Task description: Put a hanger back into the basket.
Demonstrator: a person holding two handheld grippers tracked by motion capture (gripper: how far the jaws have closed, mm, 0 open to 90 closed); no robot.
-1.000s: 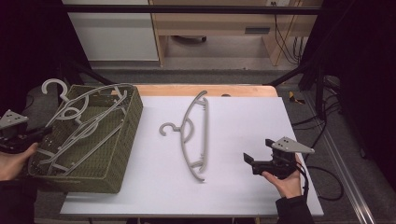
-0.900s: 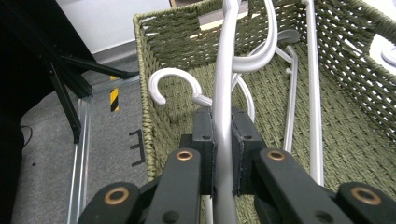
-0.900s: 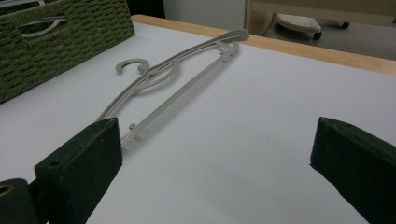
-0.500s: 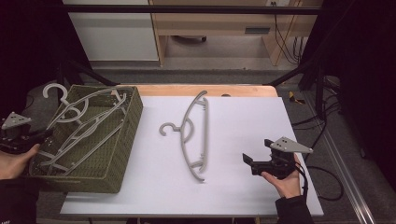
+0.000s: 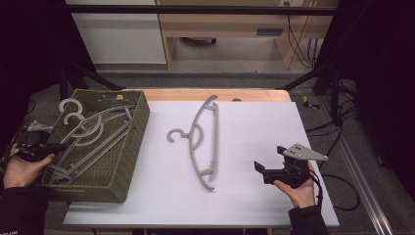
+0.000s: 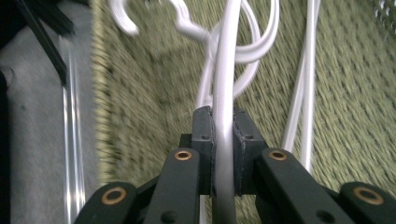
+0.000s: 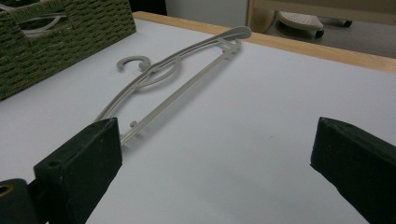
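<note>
A green woven basket (image 5: pixel 128 147) stands at the table's left and holds several grey plastic hangers (image 5: pixel 93 134). My left gripper (image 5: pixel 51 146) reaches over the basket's left rim and is shut on the bar of one grey hanger (image 6: pixel 225 84); in the left gripper view my left gripper (image 6: pixel 223 119) pinches that bar over the basket floor (image 6: pixel 154 93). Another grey hanger (image 5: pixel 203 142) lies flat mid-table. My right gripper (image 5: pixel 259 169) rests open on the table to that hanger's right, and in the right gripper view the gripper (image 7: pixel 215 144) faces the lying hanger (image 7: pixel 177 79) with nothing between its jaws.
The white table top (image 5: pixel 254 127) has a wooden strip (image 5: pixel 210 94) along its far edge. The basket's corner (image 7: pixel 70 37) shows at the upper left of the right gripper view. Black frame legs and cables (image 5: pixel 337 127) stand off the table's right side.
My left hand has sunk with the held hanger, and its hook has dropped lower toward the basket. The right gripper and the hanger on the table have stayed put.
</note>
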